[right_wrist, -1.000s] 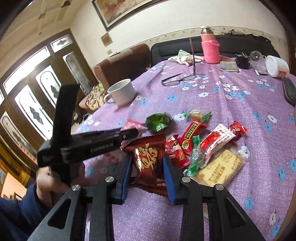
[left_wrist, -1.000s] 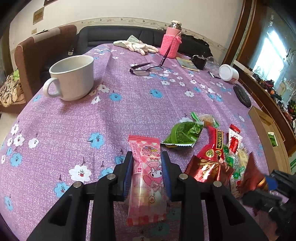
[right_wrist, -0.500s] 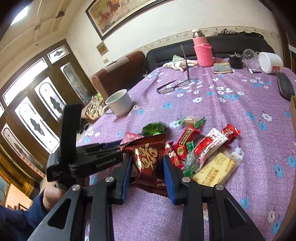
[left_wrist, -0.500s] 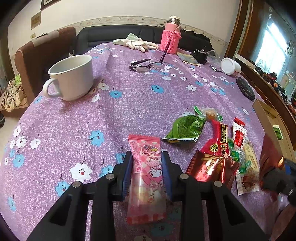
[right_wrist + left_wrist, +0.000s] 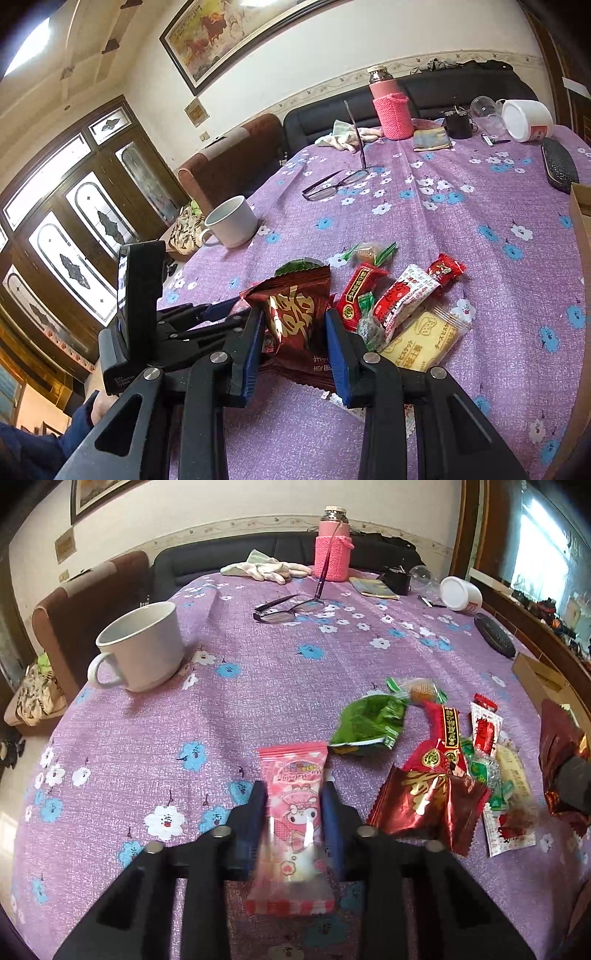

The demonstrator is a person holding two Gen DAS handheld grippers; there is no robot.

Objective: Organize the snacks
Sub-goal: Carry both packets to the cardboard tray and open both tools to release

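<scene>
**Both grippers loaded, one packet each**

Left gripper [image 5: 293, 805]: jaws closed in on the pink packet [image 5: 291, 812], blue pads pressed against both long edges. Packet runs lengthwise along the fingers, top end sticking out past the tips, bottom end back toward the camera. Lower half is blurred.

Right gripper [image 5: 293, 325]: clamped on a dark red packet [image 5: 295, 317], pads on its two sides, top edge poking out beyond the tips. Can't tell whether it's clear of the cloth [image 5: 480, 221].

Rest of the snacks sit in a loose pile on the cloth, just right of the left gripper: green packet [image 5: 369, 723], second dark red packet [image 5: 428, 805], red wrappers, a yellow biscuit pack [image 5: 424, 343]. Pile items overlap each other.

White mug [image 5: 140, 650] stands well apart, far left. Glasses [image 5: 288, 609] and pink bottle [image 5: 331, 546] further back.
</scene>
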